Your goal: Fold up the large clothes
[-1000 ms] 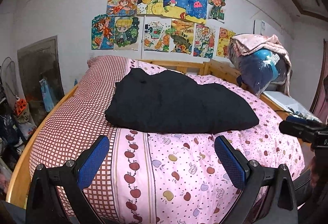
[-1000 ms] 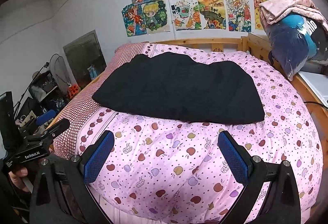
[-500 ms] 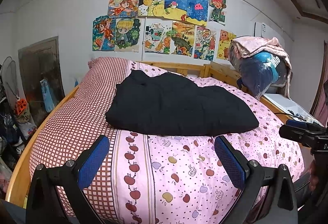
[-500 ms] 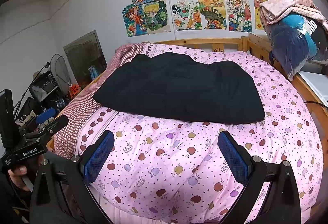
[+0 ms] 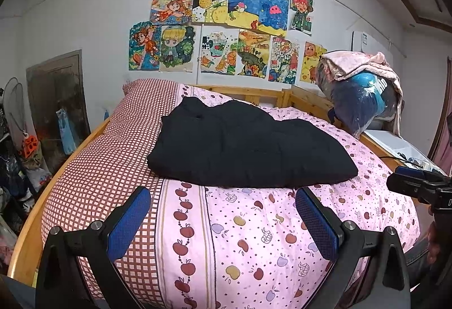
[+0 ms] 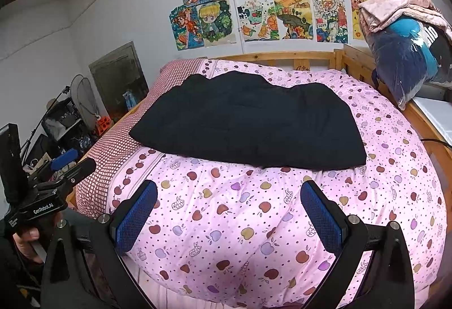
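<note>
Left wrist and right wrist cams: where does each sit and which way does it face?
Left wrist: on the left gripper, off the bed's near left, facing the black garment and wall drawings; open blue pads, right gripper at its right edge.
Right wrist: on the right gripper, further right, same heading; the left gripper and a hand show at its left.
Shared: garment, pink apple-print quilt, drawings.

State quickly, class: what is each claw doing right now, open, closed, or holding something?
Left claw: open, holding nothing, short of the black padded garment.
Right claw: open, holding nothing.
</note>
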`<action>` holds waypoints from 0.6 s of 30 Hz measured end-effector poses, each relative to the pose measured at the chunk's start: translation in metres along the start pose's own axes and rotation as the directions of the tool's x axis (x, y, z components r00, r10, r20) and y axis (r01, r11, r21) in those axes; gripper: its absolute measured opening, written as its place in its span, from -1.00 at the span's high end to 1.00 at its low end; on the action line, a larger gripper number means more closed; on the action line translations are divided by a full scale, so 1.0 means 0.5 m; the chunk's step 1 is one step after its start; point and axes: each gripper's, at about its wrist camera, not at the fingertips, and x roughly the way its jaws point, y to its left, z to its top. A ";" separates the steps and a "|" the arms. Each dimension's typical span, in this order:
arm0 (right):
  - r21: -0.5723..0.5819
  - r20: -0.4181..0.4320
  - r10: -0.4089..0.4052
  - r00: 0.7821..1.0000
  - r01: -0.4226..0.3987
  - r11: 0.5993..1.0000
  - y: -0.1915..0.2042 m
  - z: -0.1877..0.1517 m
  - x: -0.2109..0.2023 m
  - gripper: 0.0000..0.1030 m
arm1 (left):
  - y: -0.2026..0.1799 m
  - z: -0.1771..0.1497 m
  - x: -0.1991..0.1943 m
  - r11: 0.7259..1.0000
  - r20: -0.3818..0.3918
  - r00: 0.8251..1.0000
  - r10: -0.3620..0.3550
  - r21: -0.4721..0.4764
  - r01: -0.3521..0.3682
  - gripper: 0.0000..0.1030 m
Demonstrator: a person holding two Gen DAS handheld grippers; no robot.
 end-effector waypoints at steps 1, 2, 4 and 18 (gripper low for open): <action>-0.001 0.000 0.001 1.000 -0.001 1.000 -0.002 0.001 0.000 -0.93 | 0.001 0.000 0.000 1.000 0.001 1.000 0.001 0.001 -0.001 -1.00; -0.002 -0.002 0.001 1.000 -0.001 1.000 -0.001 0.000 0.002 -0.93 | 0.002 0.000 -0.001 1.000 0.001 1.000 0.000 0.001 0.000 -1.00; -0.001 -0.003 0.004 1.000 -0.004 1.000 -0.002 -0.001 0.002 -0.93 | 0.004 0.000 0.000 1.000 0.001 1.000 0.001 0.001 -0.001 -1.00; 0.001 -0.004 0.005 1.000 -0.005 1.000 -0.006 -0.005 0.000 -0.93 | 0.005 0.000 -0.001 1.000 0.000 1.000 0.003 -0.004 -0.003 -1.00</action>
